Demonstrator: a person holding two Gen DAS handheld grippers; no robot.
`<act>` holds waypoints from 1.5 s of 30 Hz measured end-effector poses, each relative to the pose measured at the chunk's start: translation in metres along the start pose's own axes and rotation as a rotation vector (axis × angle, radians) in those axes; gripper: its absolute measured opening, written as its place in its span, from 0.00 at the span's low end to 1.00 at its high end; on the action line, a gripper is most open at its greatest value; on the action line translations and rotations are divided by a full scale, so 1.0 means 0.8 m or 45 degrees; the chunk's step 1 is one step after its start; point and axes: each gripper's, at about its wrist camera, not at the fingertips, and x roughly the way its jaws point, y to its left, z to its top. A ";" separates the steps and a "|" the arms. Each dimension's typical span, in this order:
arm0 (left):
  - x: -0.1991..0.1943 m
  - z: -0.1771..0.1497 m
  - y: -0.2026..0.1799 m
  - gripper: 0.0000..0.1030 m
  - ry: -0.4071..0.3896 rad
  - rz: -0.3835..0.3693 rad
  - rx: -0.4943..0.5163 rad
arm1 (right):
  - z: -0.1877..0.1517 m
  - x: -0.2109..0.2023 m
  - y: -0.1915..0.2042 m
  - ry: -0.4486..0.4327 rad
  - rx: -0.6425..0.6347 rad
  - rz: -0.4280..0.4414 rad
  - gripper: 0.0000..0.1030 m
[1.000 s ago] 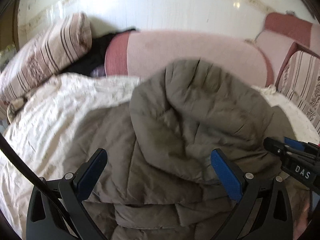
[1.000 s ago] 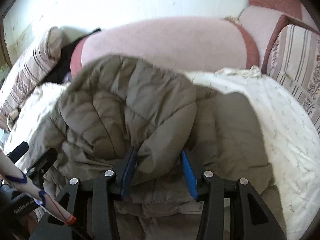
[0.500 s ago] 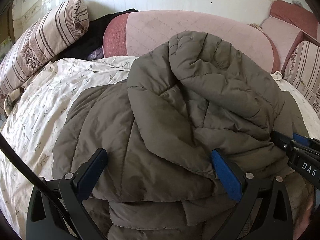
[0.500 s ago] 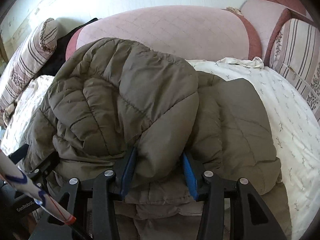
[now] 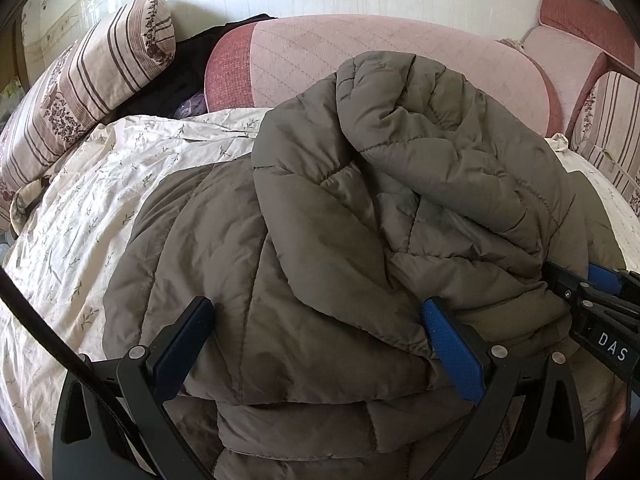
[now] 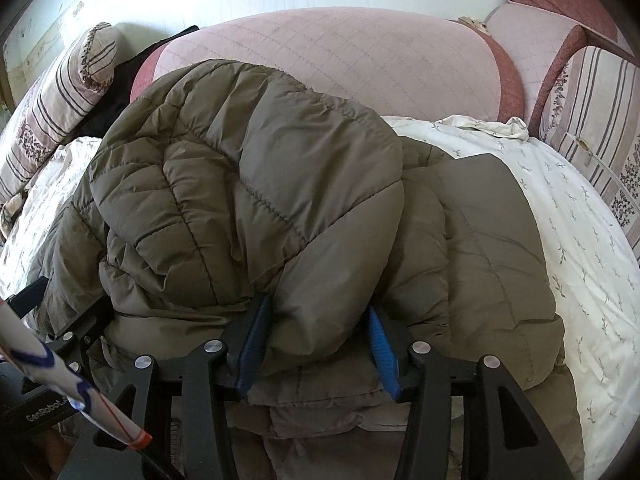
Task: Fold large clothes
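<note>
1. Left wrist view: my left gripper (image 5: 318, 336) has its jaws spread wide, and the olive puffer jacket (image 5: 360, 220) lies between them. Only the right blue pad rests against a folded edge; the left pad stands clear of the fabric, so I call it released.
2. The jacket lies on the bed, on a cream sheet with a small sprig print (image 5: 88, 208), bunched up with a quilted part folded over its lower layers.
3. Right wrist view: my right gripper (image 6: 316, 344) has a thick puffy fold of the jacket (image 6: 256, 200) between its blue pads, both pressing on it, while the jaws are opening slightly.
4. In the left wrist view the right gripper (image 5: 592, 300) shows at the right edge, against the jacket's side.
5. Behind the jacket a pink quilted headboard cushion (image 6: 360, 60) runs across the bed.
6. A striped floral pillow (image 5: 84, 92) leans at the left, with dark clothing (image 5: 188, 68) between it and the cushion.
7. Another striped cushion (image 6: 592, 120) stands at the right.
</note>
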 end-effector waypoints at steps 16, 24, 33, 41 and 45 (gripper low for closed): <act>-0.042 0.000 -0.009 1.00 -0.028 -0.008 0.012 | -0.002 -0.043 -0.005 0.055 0.061 -0.003 0.54; -0.118 0.002 -0.020 1.00 -0.133 -0.023 0.023 | -0.015 -0.110 -0.015 0.034 0.091 -0.017 0.54; -0.208 -0.042 -0.025 1.00 -0.245 0.003 0.067 | -0.092 -0.204 -0.024 -0.051 0.095 -0.025 0.60; -0.266 -0.130 -0.034 1.00 -0.218 0.001 0.098 | -0.168 -0.241 -0.035 -0.005 0.100 0.013 0.60; -0.274 -0.175 -0.017 1.00 -0.111 0.000 0.034 | -0.208 -0.251 -0.039 0.032 0.099 0.024 0.60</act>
